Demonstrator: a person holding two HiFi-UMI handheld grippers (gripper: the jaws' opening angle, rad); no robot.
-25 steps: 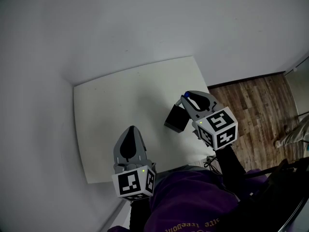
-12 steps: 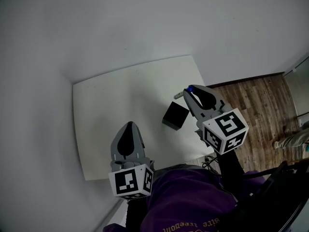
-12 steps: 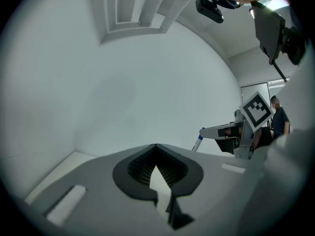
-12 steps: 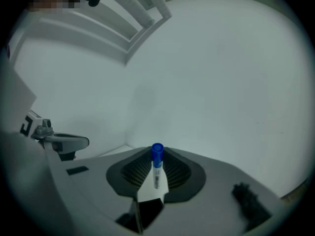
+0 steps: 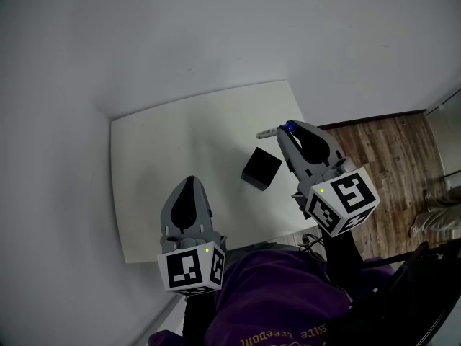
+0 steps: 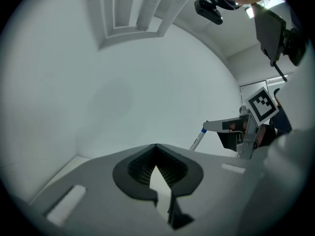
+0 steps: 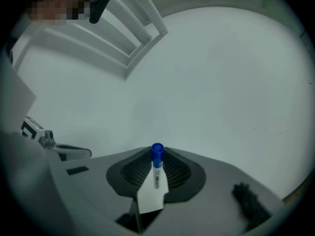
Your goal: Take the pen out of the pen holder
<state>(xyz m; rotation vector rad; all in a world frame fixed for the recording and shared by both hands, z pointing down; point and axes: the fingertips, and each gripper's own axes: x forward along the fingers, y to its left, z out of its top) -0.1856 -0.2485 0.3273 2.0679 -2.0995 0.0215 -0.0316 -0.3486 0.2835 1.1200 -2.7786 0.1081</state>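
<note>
The black cube-shaped pen holder (image 5: 261, 169) stands on the white table (image 5: 166, 164), toward its right side. My right gripper (image 5: 289, 130) hangs above and to the right of the holder, shut on a white pen with a blue cap (image 5: 268, 132). In the right gripper view the pen (image 7: 157, 171) stands upright between the jaws, cap at the tips of my right gripper (image 7: 157, 154). The left gripper view shows the pen (image 6: 197, 140) hanging down from the right gripper (image 6: 212, 127). My left gripper (image 5: 189, 182) hovers over the table's near edge, its jaws together with nothing in them (image 6: 156, 147).
Pale walls close in the table at the back and left. Wooden floor (image 5: 389, 157) lies past its right edge. Cables (image 5: 311, 241) hang by the near right corner. The person's purple clothing (image 5: 281, 301) fills the bottom of the head view.
My right gripper has risen with the pen and drawn away from the holder, up and to the right; the pen is now out of it. The left gripper has barely moved.
</note>
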